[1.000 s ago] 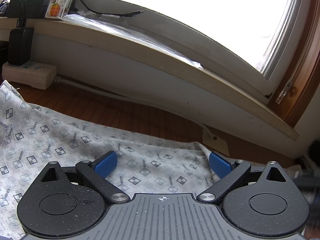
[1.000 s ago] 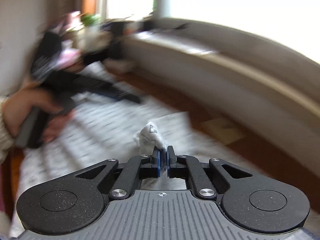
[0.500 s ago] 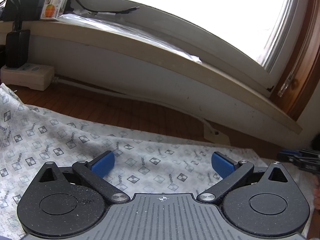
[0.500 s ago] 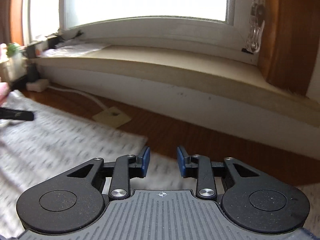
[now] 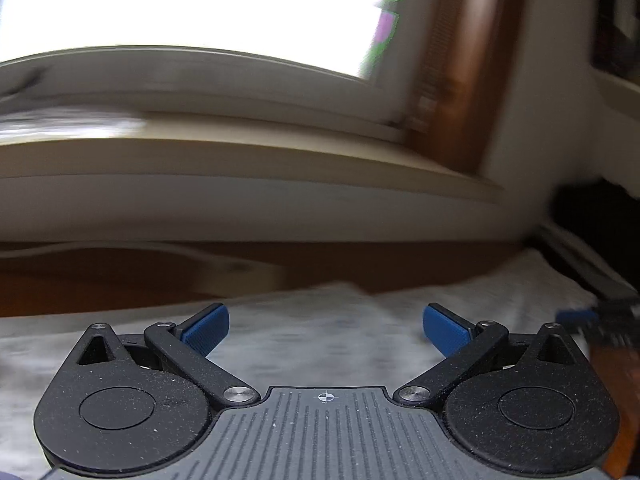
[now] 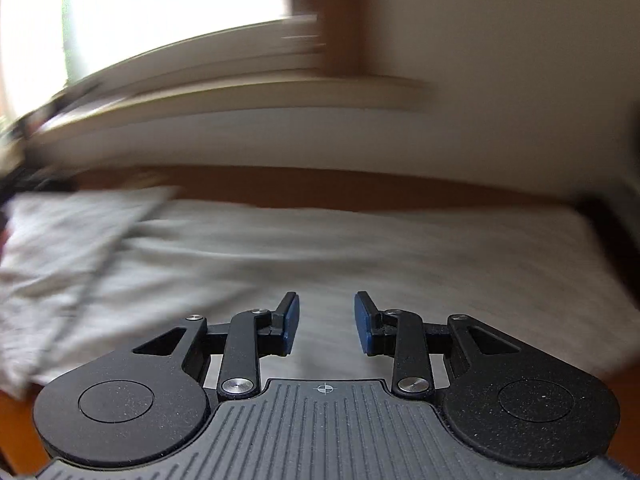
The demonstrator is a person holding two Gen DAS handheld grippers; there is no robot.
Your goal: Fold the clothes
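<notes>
Here, two grippers and, as far as the motion blur allows, one piece of clothing — a pale printed garment [image 5: 320, 336] spread flat on a brown wooden surface [image 5: 100, 280].

In the left wrist view, the left gripper [image 5: 325, 326] hangs over the cloth with its jaws spread wide, both blue pads [image 5: 206, 326] well apart and nothing between them. The fabric runs across the lower part of the frame, beneath and ahead of the fingers. Beyond it lies a strip of bare wood, then a cream wall and a window sill [image 5: 240, 160] under one bright window [image 5: 180, 8]. At the far right edge a dark shape with a blue tip shows — probably the right gripper [image 5: 592, 316], though it is too smeared to be sure.

In the right wrist view, the garment [image 6: 360, 248] fills the middle, with a folded or doubled part [image 6: 72, 240] lying on its left side, its edge running diagonally. The right gripper [image 6: 326, 322] sits above the plain stretch of fabric, jaws parted by a moderate gap and holding nothing. The wooden surface [image 6: 320, 184] shows as a band behind the cloth, the sill [image 6: 240, 96] and window [image 6: 160, 12] above it.

No containers are in view.
</notes>
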